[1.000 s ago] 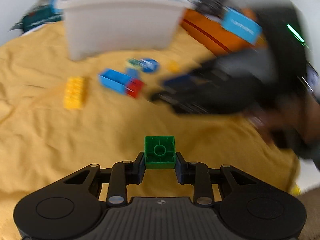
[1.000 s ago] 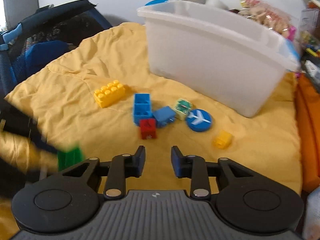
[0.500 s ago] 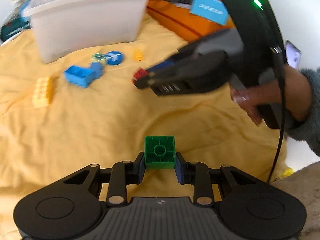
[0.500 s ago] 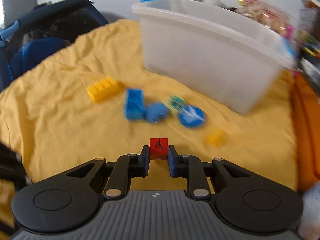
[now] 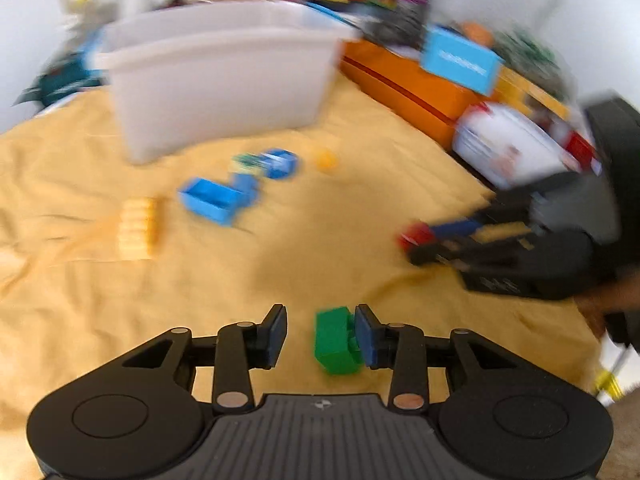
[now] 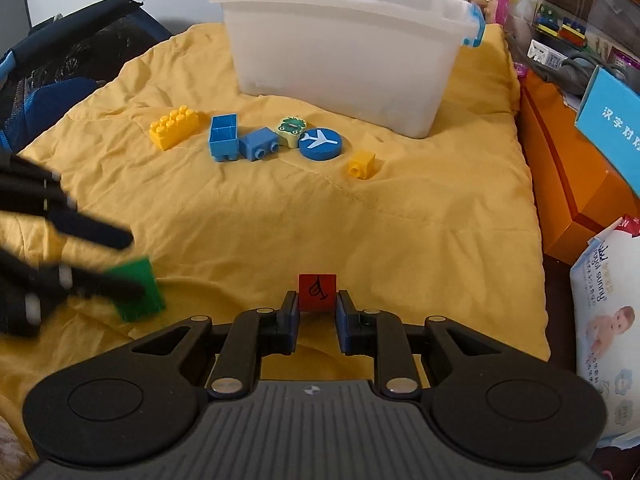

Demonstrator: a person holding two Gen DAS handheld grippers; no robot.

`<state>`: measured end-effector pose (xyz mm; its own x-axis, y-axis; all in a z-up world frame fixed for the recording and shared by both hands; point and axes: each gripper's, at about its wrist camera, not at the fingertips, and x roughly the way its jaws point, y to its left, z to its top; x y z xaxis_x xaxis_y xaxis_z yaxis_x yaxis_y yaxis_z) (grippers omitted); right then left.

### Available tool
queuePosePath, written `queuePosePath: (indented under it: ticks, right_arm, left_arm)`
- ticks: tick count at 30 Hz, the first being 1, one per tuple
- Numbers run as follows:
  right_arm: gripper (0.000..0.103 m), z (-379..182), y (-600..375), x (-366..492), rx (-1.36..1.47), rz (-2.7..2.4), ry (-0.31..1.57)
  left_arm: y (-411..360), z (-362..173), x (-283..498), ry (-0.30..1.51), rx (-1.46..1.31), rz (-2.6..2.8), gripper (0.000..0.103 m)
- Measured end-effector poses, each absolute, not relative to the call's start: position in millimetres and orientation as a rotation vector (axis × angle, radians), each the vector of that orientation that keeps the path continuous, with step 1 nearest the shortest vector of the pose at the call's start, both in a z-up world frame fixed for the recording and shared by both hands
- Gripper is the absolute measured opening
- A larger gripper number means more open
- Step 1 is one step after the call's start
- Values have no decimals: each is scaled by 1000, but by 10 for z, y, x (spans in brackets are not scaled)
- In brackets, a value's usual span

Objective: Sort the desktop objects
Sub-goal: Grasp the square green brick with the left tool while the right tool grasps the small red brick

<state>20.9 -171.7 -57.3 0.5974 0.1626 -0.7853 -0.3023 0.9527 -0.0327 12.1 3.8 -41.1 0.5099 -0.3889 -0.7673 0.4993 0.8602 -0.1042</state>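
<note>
My left gripper (image 5: 320,332) is open; the green brick (image 5: 335,340) sits tilted between its jaws against the right finger, on the yellow cloth. It also shows in the right wrist view (image 6: 138,289) beside the blurred left gripper (image 6: 132,264). My right gripper (image 6: 317,311) is shut on a red cube (image 6: 317,292) with a black mark, low over the cloth; it shows in the left wrist view (image 5: 416,236). A yellow brick (image 6: 175,127), two blue bricks (image 6: 224,136), a frog tile (image 6: 292,130), a blue plane disc (image 6: 320,143) and a small yellow brick (image 6: 361,164) lie ahead.
A white plastic bin (image 6: 344,48) stands at the back of the yellow cloth (image 6: 280,220). An orange box (image 6: 568,184), a blue carton (image 6: 612,120) and a wipes pack (image 6: 604,312) are at the right. A dark bag (image 6: 60,64) is at the left.
My left gripper has opened and the green brick has tipped over against the right finger. My right gripper, shut on the red cube, has drawn back from the pile.
</note>
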Motion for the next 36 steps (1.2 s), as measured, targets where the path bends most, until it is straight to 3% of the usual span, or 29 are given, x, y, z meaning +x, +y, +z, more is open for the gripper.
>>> queuePosePath:
  ticks: [6, 9, 13, 18, 19, 22, 30, 33, 36]
  right_arm:
    - [22, -548, -1673, 174, -179, 281, 884]
    - [22, -521, -1652, 149, -182, 289, 873]
    - [22, -525, -1631, 137, -193, 291, 873]
    - [28, -558, -1640, 110, -191, 280, 884]
    - [30, -558, -1640, 103, -193, 278, 884]
    - [31, -545, -1632, 93, -196, 273, 878]
    - [30, -585, -1618, 157, -202, 266, 881]
    - [23, -622, -1604, 193, -199, 270, 908]
    - [22, -601, -1589, 212, -214, 272, 919]
  left_arm:
    - [227, -291, 126, 849, 144, -459, 42]
    - [182, -266, 58, 833, 144, -491, 48]
    - [66, -398, 23, 860, 143, -517, 54]
    - [-38, -603, 85, 911, 145, -513, 55]
    - [-47, -631, 87, 918, 131, -518, 54]
    - [-63, -696, 113, 954, 111, -499, 34]
    - [-63, -598, 64, 925, 113, -493, 34]
    - [-74, -592, 76, 928, 119, -496, 34]
    - [-69, -533, 117, 920, 103, -497, 34]
